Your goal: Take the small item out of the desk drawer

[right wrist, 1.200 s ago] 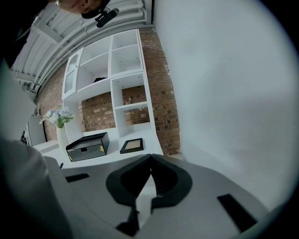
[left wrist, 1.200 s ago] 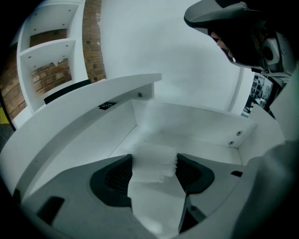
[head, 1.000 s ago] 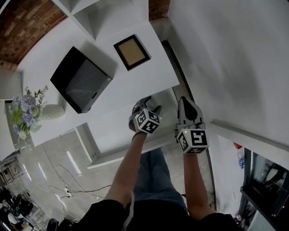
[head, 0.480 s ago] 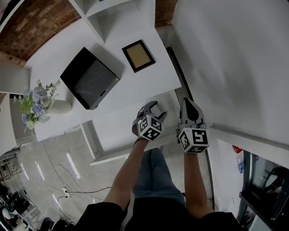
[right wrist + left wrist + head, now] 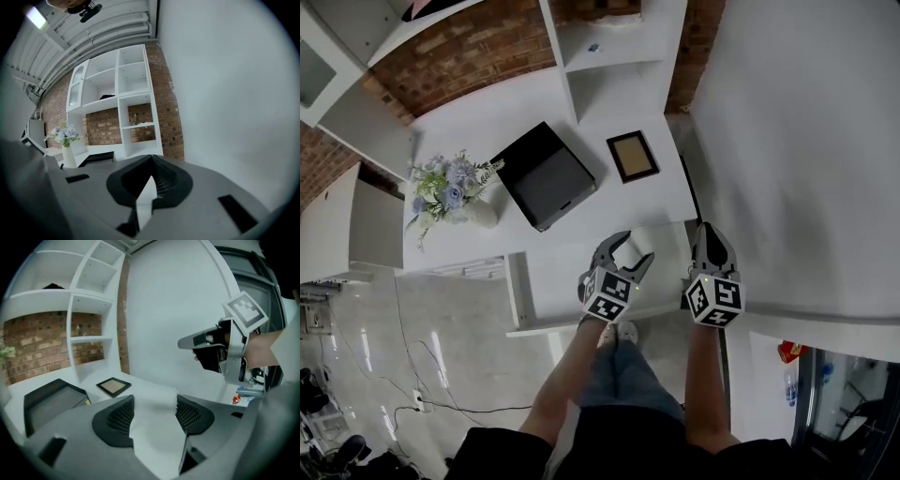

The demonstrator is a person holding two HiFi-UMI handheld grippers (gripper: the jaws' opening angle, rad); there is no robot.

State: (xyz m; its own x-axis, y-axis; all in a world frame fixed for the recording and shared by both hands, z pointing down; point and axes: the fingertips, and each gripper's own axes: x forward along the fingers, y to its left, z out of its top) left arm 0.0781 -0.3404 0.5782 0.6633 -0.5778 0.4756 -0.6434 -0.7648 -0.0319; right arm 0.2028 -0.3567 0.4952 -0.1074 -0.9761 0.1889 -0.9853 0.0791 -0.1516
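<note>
Your head has swung, bringing the black box (image 5: 546, 175) toward upper centre, while your left gripper (image 5: 630, 255) hangs spread and empty beside your right gripper (image 5: 710, 232), pressed together.

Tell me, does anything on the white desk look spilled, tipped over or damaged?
Nothing stands out. The vase of flowers stands upright, and the black box and picture frame lie flat on the desk. No spill shows.
</note>
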